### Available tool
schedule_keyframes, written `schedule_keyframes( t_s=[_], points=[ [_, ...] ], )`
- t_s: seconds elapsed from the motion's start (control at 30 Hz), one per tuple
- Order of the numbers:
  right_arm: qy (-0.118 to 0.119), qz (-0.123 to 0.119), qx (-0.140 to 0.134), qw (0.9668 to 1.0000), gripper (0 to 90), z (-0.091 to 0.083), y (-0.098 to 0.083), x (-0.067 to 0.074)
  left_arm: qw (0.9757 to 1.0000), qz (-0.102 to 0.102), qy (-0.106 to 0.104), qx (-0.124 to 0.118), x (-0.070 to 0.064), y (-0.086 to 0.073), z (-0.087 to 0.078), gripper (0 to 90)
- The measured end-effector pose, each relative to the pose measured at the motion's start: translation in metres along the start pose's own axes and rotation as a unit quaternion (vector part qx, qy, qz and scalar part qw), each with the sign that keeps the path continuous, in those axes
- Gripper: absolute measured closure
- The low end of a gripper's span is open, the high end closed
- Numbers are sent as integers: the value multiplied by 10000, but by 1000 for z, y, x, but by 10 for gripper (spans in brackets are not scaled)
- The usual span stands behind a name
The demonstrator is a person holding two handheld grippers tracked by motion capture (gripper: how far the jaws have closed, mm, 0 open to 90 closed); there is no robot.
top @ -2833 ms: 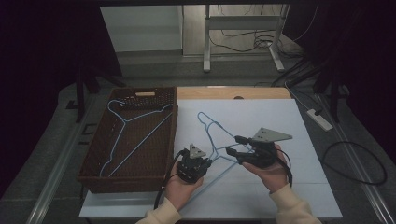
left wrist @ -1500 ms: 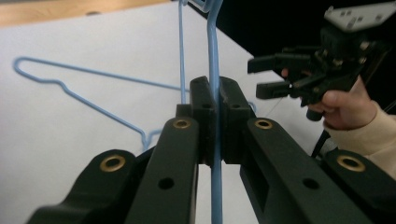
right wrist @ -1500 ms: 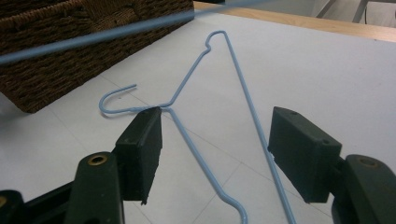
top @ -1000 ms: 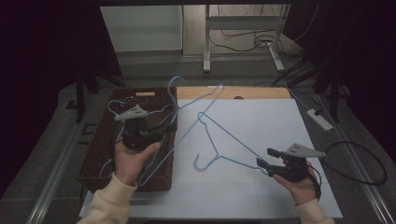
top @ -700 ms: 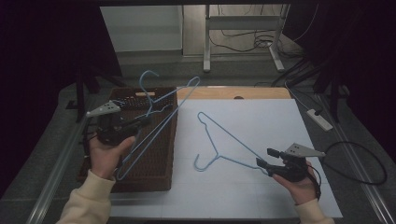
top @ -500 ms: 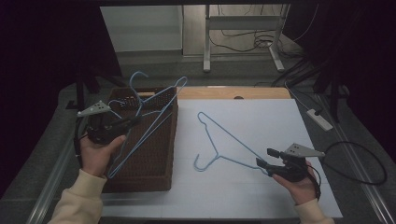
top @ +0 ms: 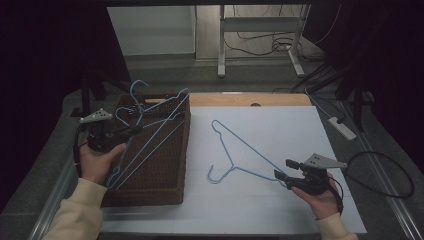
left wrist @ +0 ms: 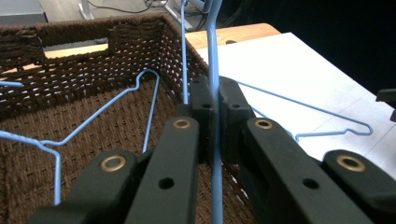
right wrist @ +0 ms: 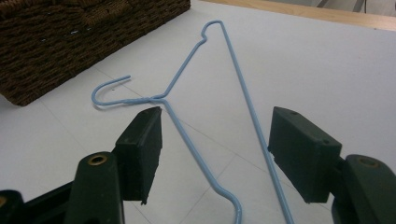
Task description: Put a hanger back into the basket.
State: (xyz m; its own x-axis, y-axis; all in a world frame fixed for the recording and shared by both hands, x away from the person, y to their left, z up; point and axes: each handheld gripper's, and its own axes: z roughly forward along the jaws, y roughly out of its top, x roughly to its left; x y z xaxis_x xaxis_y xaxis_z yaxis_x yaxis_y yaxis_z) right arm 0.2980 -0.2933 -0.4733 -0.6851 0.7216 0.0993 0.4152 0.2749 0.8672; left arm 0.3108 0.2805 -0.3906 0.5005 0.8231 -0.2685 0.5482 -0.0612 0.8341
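Observation:
A blue wire hanger (top: 160, 125) hangs tilted over the brown wicker basket (top: 183, 155), with my left gripper (top: 134, 129) shut on its wire at the basket's left side. In the left gripper view the jaws (left wrist: 215, 93) pinch the blue wire (left wrist: 214, 56) above the basket (left wrist: 93, 65), where another blue hanger (left wrist: 107, 105) lies on the bottom. A third hanger (top: 250, 147) lies flat on the white table. My right gripper (top: 283, 169) stands open at its near right corner. In the right gripper view the jaws (right wrist: 219, 140) straddle that hanger (right wrist: 159, 98) without touching it.
The basket (right wrist: 70, 37) takes up the table's left part. A wooden strip (top: 250, 100) runs along the far edge. A white power strip (top: 342, 127) and a black cable (top: 385, 175) lie off the table's right side. Desk legs and cables stand beyond.
My left hand has carried its hanger leftward and a little down, from above the basket's right edge to over the basket's left side. The right gripper and the table hanger have not moved.

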Motion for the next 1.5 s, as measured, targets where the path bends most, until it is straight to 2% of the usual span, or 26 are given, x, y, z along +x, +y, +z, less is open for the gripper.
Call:
schedule_keyframes(
  t_s=[0.27, 0.47, 0.77, 0.87, 1.17, 1.27, 1.43, 1.5],
  points=[
    [-2, 7, 3, 10000, 358, 0, 0, 0, 9998, 74, 94, 175, 8, 0, 7, 865],
    [-2, -5, 18, 10000, 358, 0, -1, 0, 9988, 218, 205, 375, 10, -3, 15, 865],
    [-13, -28, 39, 10000, 357, 1, -1, 0, 9984, 140, 118, 532, 16, -12, 17, 865],
    [-15, -31, 34, 10000, 358, 1, -1, 1, 9978, 114, 65, 654, 18, -15, 20, 865],
    [-29, -28, 42, 10000, 358, 1, -1, 1, 9949, 86, 97, 998, 22, -25, 34, 865],
    [-35, -24, 46, 10000, 358, 1, -1, 0, 9932, 89, 162, 1151, 24, -27, 38, 865],
    [-41, -25, 55, 10000, 358, 2, -1, 0, 9907, -8, 300, 1324, 30, -29, 45, 864],
    [-44, -21, 60, 10000, 358, 2, -1, 0, 9892, 46, 513, 1370, 31, -29, 47, 863]
  ],
)
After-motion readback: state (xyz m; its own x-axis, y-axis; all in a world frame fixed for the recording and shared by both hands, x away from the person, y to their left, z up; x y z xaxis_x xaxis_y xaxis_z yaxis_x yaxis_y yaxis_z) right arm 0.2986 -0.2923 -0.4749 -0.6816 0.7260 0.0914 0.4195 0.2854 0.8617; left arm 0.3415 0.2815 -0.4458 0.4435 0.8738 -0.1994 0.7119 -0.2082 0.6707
